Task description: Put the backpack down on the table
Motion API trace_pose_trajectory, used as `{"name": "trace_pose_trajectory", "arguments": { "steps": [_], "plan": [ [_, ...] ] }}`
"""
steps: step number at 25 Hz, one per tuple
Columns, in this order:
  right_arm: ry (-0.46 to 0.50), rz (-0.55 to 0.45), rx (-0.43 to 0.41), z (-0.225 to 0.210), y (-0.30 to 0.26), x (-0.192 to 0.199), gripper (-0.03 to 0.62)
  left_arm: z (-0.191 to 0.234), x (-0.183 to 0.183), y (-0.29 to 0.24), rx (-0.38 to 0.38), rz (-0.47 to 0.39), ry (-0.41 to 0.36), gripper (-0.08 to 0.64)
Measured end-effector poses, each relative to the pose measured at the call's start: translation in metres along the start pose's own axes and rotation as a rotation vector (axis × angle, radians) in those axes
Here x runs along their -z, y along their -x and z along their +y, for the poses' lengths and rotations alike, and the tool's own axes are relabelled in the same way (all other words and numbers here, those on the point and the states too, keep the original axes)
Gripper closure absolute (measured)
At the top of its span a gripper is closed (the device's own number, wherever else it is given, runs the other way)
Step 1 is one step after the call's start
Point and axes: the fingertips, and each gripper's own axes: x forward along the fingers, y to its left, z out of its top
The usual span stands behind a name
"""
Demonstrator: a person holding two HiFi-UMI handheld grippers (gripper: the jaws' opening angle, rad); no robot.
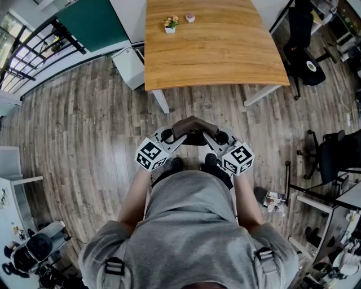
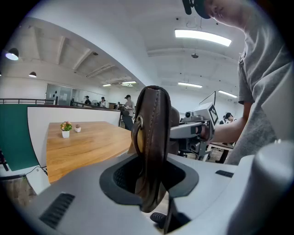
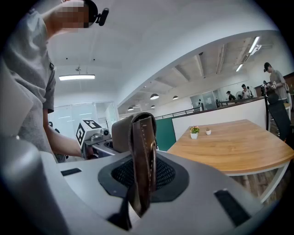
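Note:
A brown leather strap (image 1: 193,125) of the backpack arches between my two grippers, in front of my chest and above the wooden floor. The left gripper (image 1: 179,135) is shut on one end of it, and the strap (image 2: 154,147) stands upright between its jaws. My right gripper (image 1: 210,135) is shut on the other end, where the strap (image 3: 142,156) shows a metal ring. The rest of the backpack is hidden below the grippers and my body. The wooden table (image 1: 225,51) stands a short way ahead.
On the table's far part sit a small potted plant (image 1: 170,23) and a pink pot (image 1: 190,17). A white box (image 1: 131,66) stands by the table's left leg. Black office chairs (image 1: 302,42) and a desk with clutter (image 1: 333,197) line the right side.

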Motion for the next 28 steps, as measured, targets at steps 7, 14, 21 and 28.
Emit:
{"name": "trace_pose_trajectory", "arguments": {
  "steps": [7, 14, 21, 28],
  "plan": [
    [-0.007, -0.002, 0.018, 0.006, -0.007, -0.003, 0.531, 0.005, -0.002, 0.008, 0.023, -0.002, -0.011, 0.439],
    [-0.003, -0.009, 0.048, 0.014, -0.011, -0.006, 0.529, 0.007, -0.002, 0.018, 0.052, -0.009, -0.028, 0.440],
    [-0.031, -0.032, 0.080, 0.030, -0.015, 0.000, 0.518, 0.007, 0.004, 0.033, 0.090, -0.008, -0.049, 0.443],
    [-0.042, -0.047, 0.111, 0.052, -0.030, 0.006, 0.515, 0.014, 0.014, 0.057, 0.106, 0.000, -0.064, 0.446]
  ]
}}
